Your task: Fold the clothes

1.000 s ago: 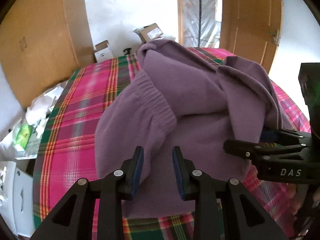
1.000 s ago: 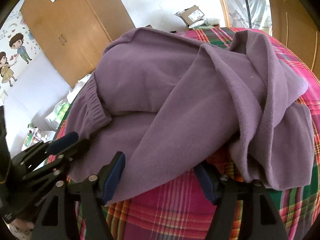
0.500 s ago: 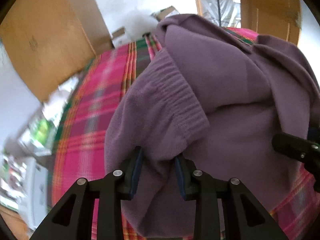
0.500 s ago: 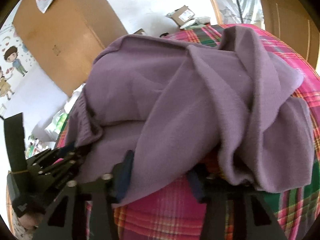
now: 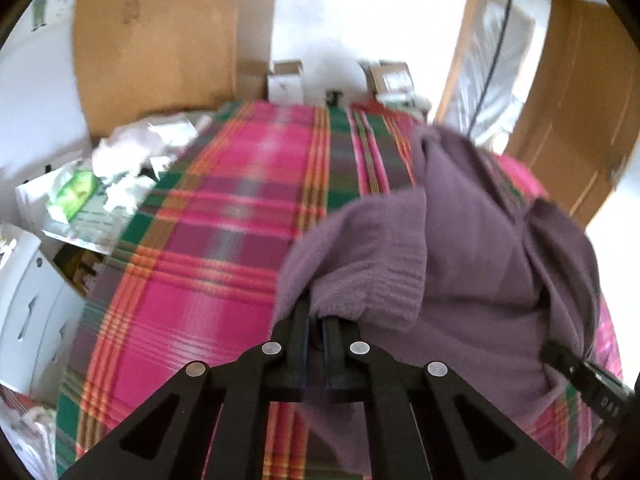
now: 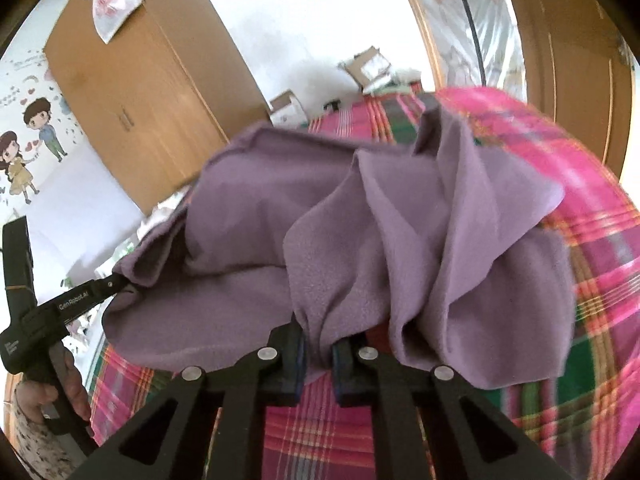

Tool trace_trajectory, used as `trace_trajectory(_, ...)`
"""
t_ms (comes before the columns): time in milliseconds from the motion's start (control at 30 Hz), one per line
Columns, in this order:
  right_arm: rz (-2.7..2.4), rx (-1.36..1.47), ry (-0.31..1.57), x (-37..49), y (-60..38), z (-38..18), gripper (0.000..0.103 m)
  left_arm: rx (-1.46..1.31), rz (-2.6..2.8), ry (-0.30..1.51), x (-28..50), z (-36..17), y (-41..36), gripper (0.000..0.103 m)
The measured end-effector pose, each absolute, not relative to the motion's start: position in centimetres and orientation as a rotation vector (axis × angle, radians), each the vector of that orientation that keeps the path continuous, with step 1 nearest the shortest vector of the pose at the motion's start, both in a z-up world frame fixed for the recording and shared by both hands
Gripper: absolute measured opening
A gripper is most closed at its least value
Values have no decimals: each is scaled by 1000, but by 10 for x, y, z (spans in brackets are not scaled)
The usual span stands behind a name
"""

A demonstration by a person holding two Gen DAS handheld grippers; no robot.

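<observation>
Sweater [image 5: 472,248] bunched, no clear long axis; L [image 5: 316,330] & R [image 6: 319,354] fingers just clenched on hem.

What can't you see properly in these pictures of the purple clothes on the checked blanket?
- Purple garment: bunched folds hide its shape in both wrist views, so which kind of clothing it is cannot be told.
- Right gripper: mostly cut off by the left wrist view's edge.
- Checked blanket: pattern smeared by blur.
- Boxes by the far wall: labels too small and blurred to read.
</observation>
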State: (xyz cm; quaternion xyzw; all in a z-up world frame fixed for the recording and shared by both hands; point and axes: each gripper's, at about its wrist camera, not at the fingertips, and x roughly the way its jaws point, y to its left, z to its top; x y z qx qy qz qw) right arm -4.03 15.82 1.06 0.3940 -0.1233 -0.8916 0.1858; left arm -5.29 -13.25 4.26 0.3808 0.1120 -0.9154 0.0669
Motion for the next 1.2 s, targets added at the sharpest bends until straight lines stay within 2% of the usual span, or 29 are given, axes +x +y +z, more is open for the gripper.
trace_trajectory(367, -2639, 929, -371, 14, 213, 57, 10, 935, -2827, 644, 4, 79, -134, 5)
trace_trajectory(633, -2608, 1031, -251, 35, 229, 35, 10, 1018, -2800, 740, 52, 59, -120, 5)
trace_trajectory(700, -2597, 1062, -209, 37, 230, 25, 10, 1048, -2782, 731, 57, 52, -119, 5)
trace_trajectory(967, -2568, 1166, -63, 39, 232, 12, 24, 1101, -2762, 703, 71, 38, -123, 7)
trace_trajectory(1033, -2555, 1181, -15, 42, 230, 15, 27, 1112, -2779, 667, 72, 38, -121, 13)
trace_trajectory(1167, -2521, 1197, 78, 48, 228, 24, 28, 1122, -2790, 653, 77, 39, -124, 14)
trace_trajectory(1200, -2518, 1195, 95, 49, 228, 27, 28, 1121, -2785, 651, 79, 38, -127, 19)
